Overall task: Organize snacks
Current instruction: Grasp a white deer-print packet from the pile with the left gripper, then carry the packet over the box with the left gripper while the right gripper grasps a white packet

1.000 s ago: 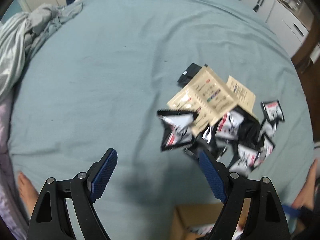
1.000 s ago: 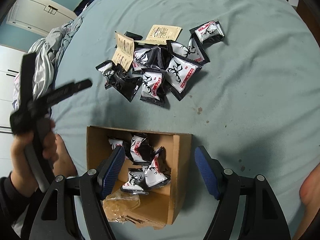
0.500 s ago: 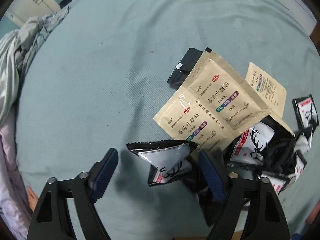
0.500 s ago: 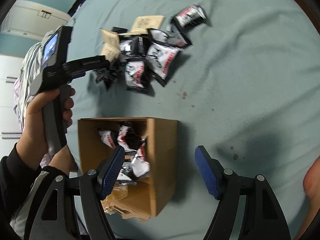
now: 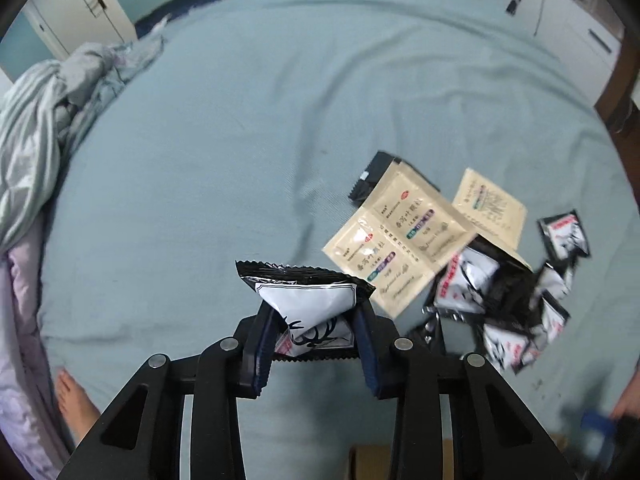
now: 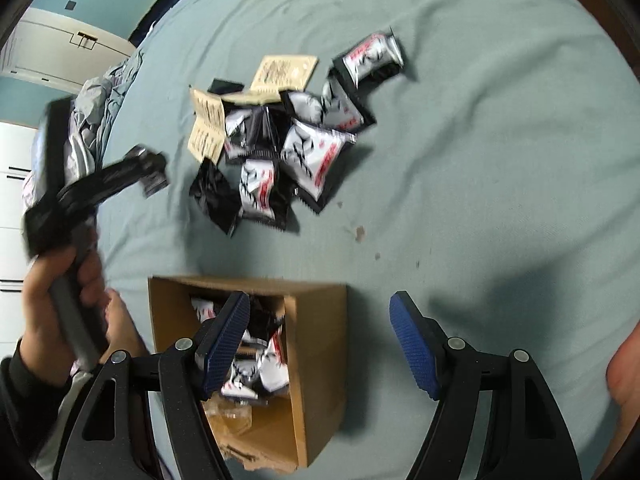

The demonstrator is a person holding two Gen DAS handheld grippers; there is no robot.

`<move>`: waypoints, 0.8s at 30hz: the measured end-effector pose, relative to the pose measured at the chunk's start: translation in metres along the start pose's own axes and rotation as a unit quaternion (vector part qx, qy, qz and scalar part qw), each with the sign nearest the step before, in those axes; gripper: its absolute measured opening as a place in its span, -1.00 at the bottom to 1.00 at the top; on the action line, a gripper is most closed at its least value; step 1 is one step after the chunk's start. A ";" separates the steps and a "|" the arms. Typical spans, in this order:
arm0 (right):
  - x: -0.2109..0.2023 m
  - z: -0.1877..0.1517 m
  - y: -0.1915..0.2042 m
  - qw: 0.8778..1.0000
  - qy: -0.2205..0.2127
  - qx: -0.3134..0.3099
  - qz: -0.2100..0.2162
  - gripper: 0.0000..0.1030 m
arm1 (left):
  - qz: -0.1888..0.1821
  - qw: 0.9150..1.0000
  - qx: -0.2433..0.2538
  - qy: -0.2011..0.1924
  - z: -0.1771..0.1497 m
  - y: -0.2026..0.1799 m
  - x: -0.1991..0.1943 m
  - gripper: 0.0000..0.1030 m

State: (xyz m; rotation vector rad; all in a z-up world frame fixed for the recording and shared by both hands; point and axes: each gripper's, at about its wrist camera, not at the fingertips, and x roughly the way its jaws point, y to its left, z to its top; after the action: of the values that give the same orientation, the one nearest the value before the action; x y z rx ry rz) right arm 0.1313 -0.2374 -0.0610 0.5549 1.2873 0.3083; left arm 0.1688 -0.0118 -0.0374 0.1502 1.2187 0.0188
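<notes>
Covering nearly everything in both views, the bed (image 5: 280, 120) wears a plain blue-green sheet, with a crumpled grey blanket (image 5: 48, 128) bunched at its far left edge. White cupboards (image 5: 72, 12) stand behind it against a teal wall.

Next in size is the cardboard box (image 6: 316, 344), open at the top and resting on the sheet close below the right gripper (image 6: 320, 340). It already contains several black-and-white snack packets and some crinkled clear wrapping. The right gripper's blue fingers (image 6: 416, 344) are spread wide with nothing between them; one hangs over the box opening, the other over bare sheet.

Beyond the box, well apart from it, lies the snack pile (image 6: 288, 144): black-and-white packets printed with an antler design, overlapping one another, plus a few flat beige sachets (image 5: 396, 240) at the pile's far and left side.

The left gripper (image 5: 316, 340), held in a person's hand (image 6: 68, 308) with a dark sleeve, has just been closing its fingers (image 5: 262, 344), which now pinch a single snack packet (image 5: 308, 300). That packet is squeezed at its lower half, its serrated black top edge sticking up beyond the fingertips, just left of the pile. A bare foot (image 5: 74, 404) shows at the bed's near left edge.
</notes>
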 end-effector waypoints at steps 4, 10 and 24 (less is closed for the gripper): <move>-0.002 0.013 0.006 1.000 -0.020 -0.006 -0.016 0.40 | -0.022 0.999 0.022 -0.010 -0.033 -0.008 -0.031 -0.32; 0.010 0.036 0.003 0.999 -0.029 0.028 -0.020 0.40 | -0.063 0.996 0.068 -0.004 -0.074 -0.008 -0.065 -0.32; 0.080 0.082 0.010 0.994 0.025 0.067 -0.078 0.39 | -0.103 0.983 0.149 0.007 -0.134 0.000 -0.085 -0.31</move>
State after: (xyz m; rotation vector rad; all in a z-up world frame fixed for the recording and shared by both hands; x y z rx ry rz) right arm 0.2322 -0.2056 -0.1061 0.5588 1.3987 0.1075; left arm 0.0143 -0.0060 -0.0029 0.2833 1.2408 -0.3450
